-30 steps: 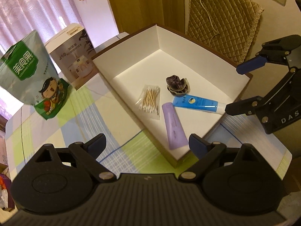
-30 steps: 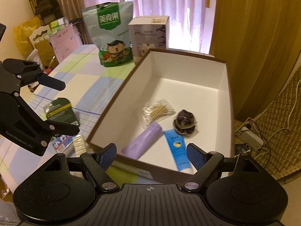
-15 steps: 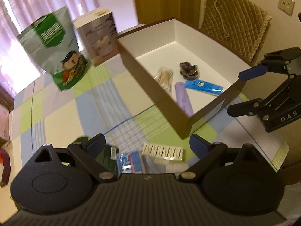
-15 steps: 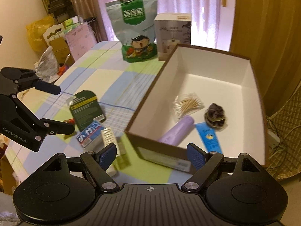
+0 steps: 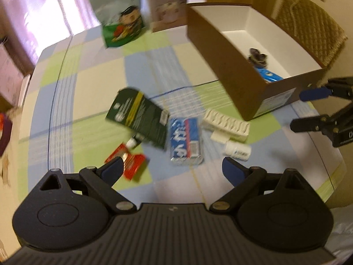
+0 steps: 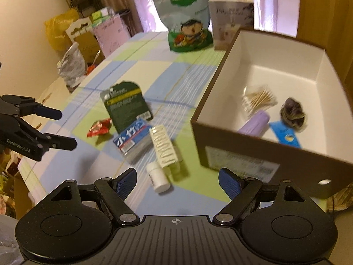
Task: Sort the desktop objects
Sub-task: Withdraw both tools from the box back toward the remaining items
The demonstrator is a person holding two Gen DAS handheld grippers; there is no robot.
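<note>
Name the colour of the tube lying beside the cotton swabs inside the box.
Pale purple tube, clearest in the right wrist view.

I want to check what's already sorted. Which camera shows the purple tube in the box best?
The right wrist view: the purple tube lies in plain sight on the box floor. In the left wrist view the box's near wall hides it.

A lived-in home room: checked tablecloth point(image 6: 143, 66), pink curtains point(image 6: 264, 4), quilted chair cushion point(image 5: 308, 26), snack bag point(image 6: 187, 17).
</note>
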